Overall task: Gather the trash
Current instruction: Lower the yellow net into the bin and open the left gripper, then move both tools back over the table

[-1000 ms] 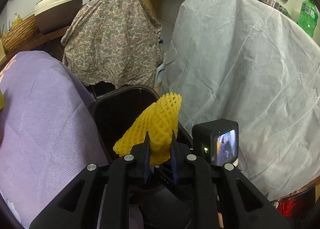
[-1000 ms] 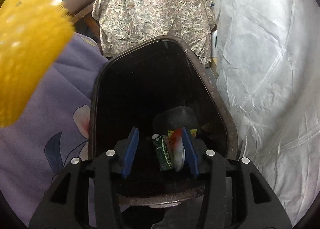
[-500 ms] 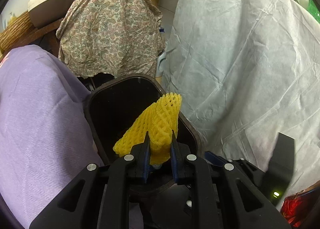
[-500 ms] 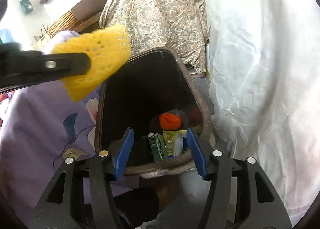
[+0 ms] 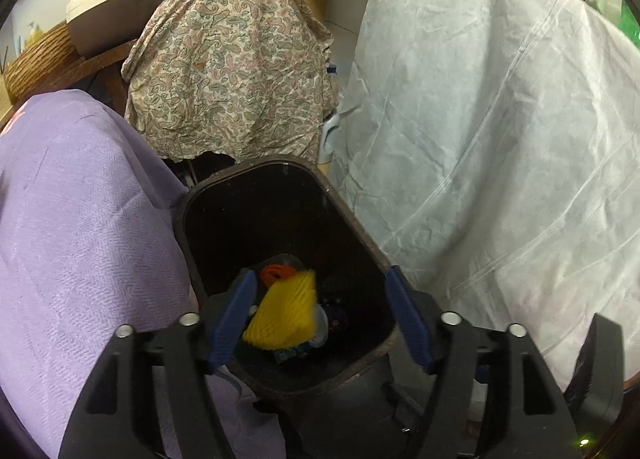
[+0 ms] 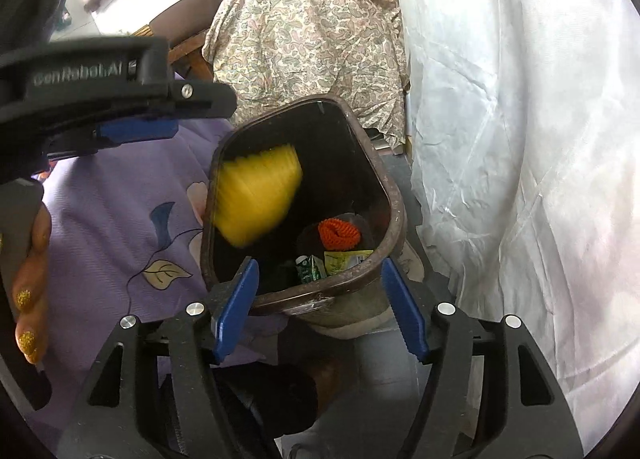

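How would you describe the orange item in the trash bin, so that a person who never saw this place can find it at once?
Find the dark brown trash bin standing between the purple flowered cloth and the white sheet. At its bottom, beside a green carton, lies the orange foam net. It is rolled up and sits still, whereas the blurred yellow foam net is larger.

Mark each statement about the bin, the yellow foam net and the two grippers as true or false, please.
1. The left gripper grips the yellow foam net. False: its fingers stand apart, having just opened; the blurred net is free inside the bin.
2. An orange net lies in the bin. True.
3. The right gripper holds nothing. True.
4. The bin stands beside a purple cloth. True.
5. The bin has a lid on. False: it is open.
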A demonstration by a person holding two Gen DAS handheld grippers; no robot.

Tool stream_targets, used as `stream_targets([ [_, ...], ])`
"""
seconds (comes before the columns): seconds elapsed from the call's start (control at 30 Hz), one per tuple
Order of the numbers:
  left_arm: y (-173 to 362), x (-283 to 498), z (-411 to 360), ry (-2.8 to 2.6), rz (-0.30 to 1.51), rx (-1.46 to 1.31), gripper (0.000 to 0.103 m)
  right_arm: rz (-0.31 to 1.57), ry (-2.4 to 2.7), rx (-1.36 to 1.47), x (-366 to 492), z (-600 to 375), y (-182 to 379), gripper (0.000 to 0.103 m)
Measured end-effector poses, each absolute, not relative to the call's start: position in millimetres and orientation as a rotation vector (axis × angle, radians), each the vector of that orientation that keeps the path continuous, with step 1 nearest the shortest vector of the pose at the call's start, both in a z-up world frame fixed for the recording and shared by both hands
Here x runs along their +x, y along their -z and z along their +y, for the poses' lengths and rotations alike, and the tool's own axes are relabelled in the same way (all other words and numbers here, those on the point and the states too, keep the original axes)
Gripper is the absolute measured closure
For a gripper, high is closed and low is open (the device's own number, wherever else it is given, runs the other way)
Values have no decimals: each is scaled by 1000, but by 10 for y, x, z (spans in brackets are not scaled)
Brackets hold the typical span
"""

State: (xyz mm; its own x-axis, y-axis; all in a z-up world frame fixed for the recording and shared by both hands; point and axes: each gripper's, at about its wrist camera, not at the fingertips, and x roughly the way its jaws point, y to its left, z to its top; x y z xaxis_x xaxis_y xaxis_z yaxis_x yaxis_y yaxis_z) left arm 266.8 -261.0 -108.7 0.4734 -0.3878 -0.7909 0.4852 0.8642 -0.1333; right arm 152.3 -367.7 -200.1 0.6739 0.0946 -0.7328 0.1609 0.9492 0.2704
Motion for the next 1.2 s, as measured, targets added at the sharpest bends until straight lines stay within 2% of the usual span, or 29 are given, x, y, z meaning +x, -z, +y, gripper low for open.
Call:
stream_targets([
  [0.1,962,2614,-2566,540,903,102,20,826,41,318,1488,-3661,1949,35],
  [0.23,765,2506,-2460,555,861,81,15,810,52,295,1445,-3623,1845,34],
  [0.43,521,2292,-2202,581,804,60,10,742,50,275,1375,-3558,1563,25],
  [0.67,296,2049,-1678,516,724,65,7,697,-48,247,1414,-3256,1213,20],
  [1.2,209,1641,-113,209,645,10,6,649,-361,128,1573,-2131,643,19],
])
